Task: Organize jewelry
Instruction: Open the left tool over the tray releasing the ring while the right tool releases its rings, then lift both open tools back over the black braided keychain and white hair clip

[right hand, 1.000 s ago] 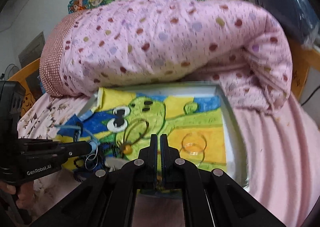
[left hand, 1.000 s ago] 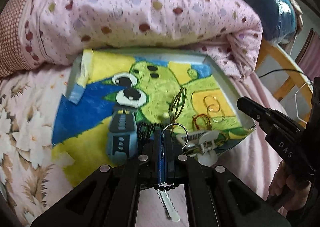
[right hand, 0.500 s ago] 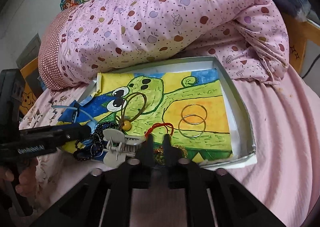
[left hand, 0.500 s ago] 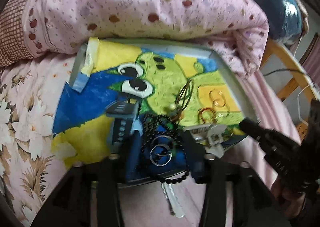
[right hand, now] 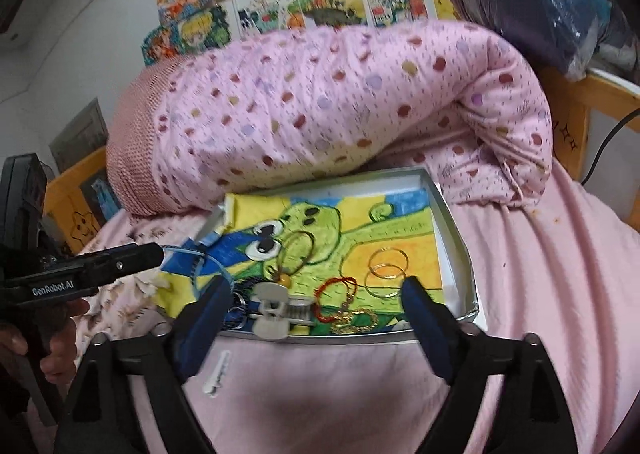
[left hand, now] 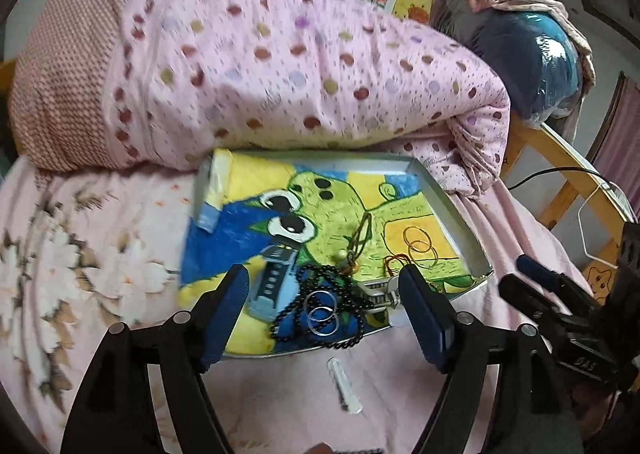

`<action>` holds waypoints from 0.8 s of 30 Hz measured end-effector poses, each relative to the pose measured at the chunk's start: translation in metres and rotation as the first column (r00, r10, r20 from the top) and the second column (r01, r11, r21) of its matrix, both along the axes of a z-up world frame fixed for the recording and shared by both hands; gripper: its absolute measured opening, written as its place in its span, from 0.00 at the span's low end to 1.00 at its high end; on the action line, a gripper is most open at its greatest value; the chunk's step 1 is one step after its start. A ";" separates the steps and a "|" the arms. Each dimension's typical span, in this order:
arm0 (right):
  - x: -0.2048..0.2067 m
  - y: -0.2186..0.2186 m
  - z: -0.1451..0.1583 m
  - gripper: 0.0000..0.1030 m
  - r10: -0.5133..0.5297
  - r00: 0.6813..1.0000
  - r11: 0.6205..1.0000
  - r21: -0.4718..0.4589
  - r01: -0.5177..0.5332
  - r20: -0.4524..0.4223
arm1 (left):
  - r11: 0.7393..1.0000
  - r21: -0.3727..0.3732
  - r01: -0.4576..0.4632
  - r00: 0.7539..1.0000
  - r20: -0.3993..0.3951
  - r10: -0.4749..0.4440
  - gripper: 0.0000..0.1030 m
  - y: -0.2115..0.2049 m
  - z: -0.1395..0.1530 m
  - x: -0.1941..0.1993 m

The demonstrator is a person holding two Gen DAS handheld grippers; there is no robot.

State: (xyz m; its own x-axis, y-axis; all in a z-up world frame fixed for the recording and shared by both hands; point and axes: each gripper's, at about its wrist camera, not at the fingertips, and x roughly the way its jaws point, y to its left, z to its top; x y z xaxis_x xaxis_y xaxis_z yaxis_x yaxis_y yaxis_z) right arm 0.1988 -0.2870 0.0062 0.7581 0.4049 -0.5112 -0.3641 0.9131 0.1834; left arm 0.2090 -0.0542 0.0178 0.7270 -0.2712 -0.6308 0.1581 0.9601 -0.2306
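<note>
Here, both tongs hang wide open and empty over a bed [left hand: 100, 254] strewn with jewelry.
A rolled pink quilt [left hand: 280, 66] lies behind the shallow tray [right hand: 456, 238]; the left tongs [left hand: 324, 296] frame black beads [left hand: 316, 282] and silver rings [left hand: 322, 314] at its near edge, the right tongs [right hand: 316, 302] a white clip [right hand: 276, 310], gold bangles [right hand: 386, 268] far right.

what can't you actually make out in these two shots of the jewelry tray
- Left wrist view: the gold chain at the tray's near right corner is hidden behind the left claw's right finger.
- Right wrist view: the black bead necklace and silver rings are mostly hidden behind the right claw's left finger.
- Both views: the clear item on the sheet is too blurred to identify.
</note>
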 end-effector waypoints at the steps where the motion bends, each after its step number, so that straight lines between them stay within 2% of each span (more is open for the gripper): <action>1: -0.005 0.000 0.003 0.94 0.001 1.000 1.000 0.003 -0.001 0.013 | 1.000 0.011 -0.003 1.000 0.008 0.003 0.70 0.001 0.002 -0.005; 3: -0.014 0.001 0.008 0.96 0.002 1.000 1.000 0.004 -0.003 0.031 | 1.000 0.029 -0.012 0.999 0.030 0.012 0.71 0.004 0.006 -0.018; 6: -0.030 0.003 0.014 0.99 0.012 0.999 1.000 0.005 -0.012 0.046 | 0.999 0.023 -0.034 0.998 0.062 0.032 0.96 0.013 0.010 -0.040; 11: -0.054 0.007 0.016 1.00 0.023 0.998 1.000 -0.002 -0.023 0.051 | 0.997 0.002 -0.075 0.995 0.072 0.075 0.96 0.029 0.013 -0.073; 17: -0.082 0.013 0.010 1.00 0.053 0.998 0.998 -0.022 -0.052 0.045 | 0.994 0.045 -0.100 0.994 0.048 0.098 0.96 0.040 0.009 -0.108; 24: -0.100 0.019 -0.012 1.00 0.068 0.997 0.997 -0.044 -0.069 -0.024 | 0.990 0.093 -0.103 0.994 -0.014 0.105 0.96 0.041 -0.009 -0.132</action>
